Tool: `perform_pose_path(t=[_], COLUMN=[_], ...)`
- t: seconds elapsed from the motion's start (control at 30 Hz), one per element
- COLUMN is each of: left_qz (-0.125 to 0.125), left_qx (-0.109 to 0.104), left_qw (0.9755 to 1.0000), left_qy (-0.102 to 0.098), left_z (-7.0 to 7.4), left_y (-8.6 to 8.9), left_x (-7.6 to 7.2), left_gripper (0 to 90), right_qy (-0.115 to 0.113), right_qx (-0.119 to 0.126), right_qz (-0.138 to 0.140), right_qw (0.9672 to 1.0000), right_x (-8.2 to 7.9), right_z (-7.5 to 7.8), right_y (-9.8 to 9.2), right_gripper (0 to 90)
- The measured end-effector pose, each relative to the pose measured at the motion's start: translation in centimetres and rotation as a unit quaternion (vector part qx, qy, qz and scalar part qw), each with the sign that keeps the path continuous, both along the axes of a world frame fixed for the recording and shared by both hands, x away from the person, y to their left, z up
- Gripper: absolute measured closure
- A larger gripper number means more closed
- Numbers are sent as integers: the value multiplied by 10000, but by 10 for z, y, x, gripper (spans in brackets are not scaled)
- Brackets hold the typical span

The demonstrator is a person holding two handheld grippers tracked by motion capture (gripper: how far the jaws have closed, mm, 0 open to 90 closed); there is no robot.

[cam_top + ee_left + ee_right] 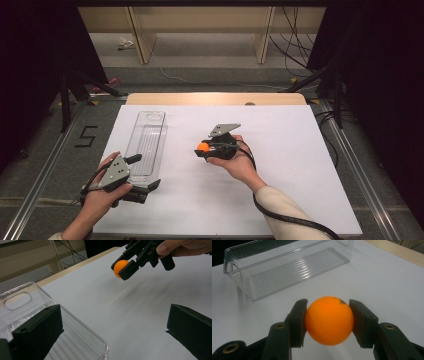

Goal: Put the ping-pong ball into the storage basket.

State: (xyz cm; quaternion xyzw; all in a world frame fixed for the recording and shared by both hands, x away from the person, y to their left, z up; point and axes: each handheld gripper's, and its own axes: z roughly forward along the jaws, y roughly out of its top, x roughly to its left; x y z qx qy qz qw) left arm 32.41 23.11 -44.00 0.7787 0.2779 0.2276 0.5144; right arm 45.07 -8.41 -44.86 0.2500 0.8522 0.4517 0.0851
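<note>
Left to right across the table [300,200]: our left gripper [145,172] rests at the near left, its fingers [37,332] spread wide with nothing between them, straddling the near end of the clear tray [146,142]. One finger sits at the tray's near corner, the other out over bare white surface. We count one tray, empty, its long axis running near to far, with a handle cut-out at the far end. To its right, around mid-table, our right gripper [201,149] holds the orange ball [203,147] lifted off the table; its fingers [298,322] are closed on the ball from both sides, pads pressing on it. We count one ball. The relation that matters: the tray lies left of the ball, well apart, so we judge that the right hand has to travel left to bring the ball over the tray's open top. The left hand is nearer the tray and looks placed to steady it. Two grippers, two hands, one sleeve at the right.
</note>
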Motion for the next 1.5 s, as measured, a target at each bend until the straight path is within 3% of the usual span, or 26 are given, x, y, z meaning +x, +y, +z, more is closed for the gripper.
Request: perform_pose_path(t=[1.5], left_qz=[9], left_qx=[-25], left_qw=[10000], left_qy=[8], left_z=[0], left_y=[0], left_x=[0], left_gripper=[0], right_qy=[-67], right_qx=[72], right_qz=[3], right_qw=[10000], right_x=[8], right_z=[6], right_y=[15], right_gripper=[515])
